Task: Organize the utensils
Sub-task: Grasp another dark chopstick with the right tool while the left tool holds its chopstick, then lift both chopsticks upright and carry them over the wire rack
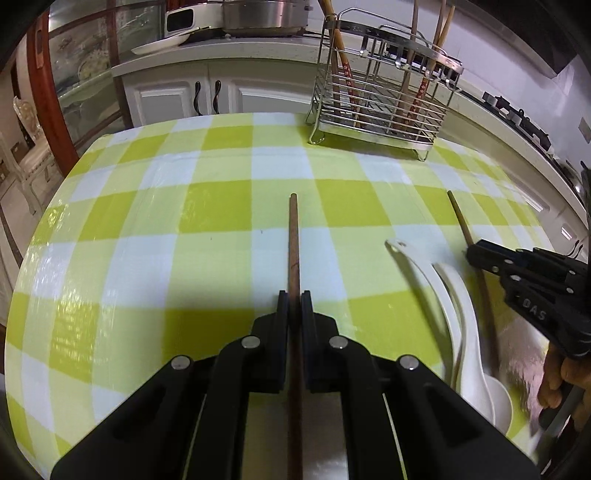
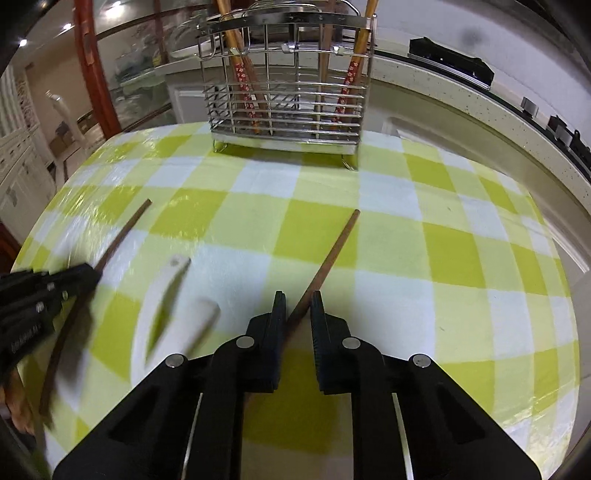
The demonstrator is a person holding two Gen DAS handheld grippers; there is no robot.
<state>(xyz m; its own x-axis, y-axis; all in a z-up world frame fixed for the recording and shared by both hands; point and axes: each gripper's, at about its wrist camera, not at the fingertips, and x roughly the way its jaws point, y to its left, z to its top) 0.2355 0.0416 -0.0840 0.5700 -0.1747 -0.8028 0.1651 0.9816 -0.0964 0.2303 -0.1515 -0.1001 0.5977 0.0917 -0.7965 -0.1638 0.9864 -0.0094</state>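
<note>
**Two chopsticks between two pairs of fingers, rack waiting at the far edge**

The left gripper (image 1: 294, 295) has its two black fingers pressed against a dark brown chopstick (image 1: 294, 236), which runs straight out ahead of it above the green-and-white checked tablecloth (image 1: 147, 221). From the other side, the same gripper (image 2: 88, 275) shows as a blurred black shape with the stick poking out past it.

The right gripper (image 2: 298, 297) has a second brown chopstick (image 2: 332, 254) lying at a slant between its fingers. The left finger touches the stick, but a gap shows beside the right finger, so I cannot tell whether it is truly pinched. In the left wrist view this gripper (image 1: 476, 254) sits over that chopstick (image 1: 460, 218) near the table's right edge.

Between the two grippers, two white ceramic spoons (image 1: 454, 306) lie nested together on the cloth, handles pointing away.

At the far side of the table stands a wire utensil rack (image 2: 284, 110), upright on its feet. Several red-patterned chopsticks (image 2: 245, 88) already stand inside, leaning in its left and right compartments. Behind it runs a pale kitchen counter (image 1: 258, 46) with a metal pot (image 1: 264, 16).
</note>
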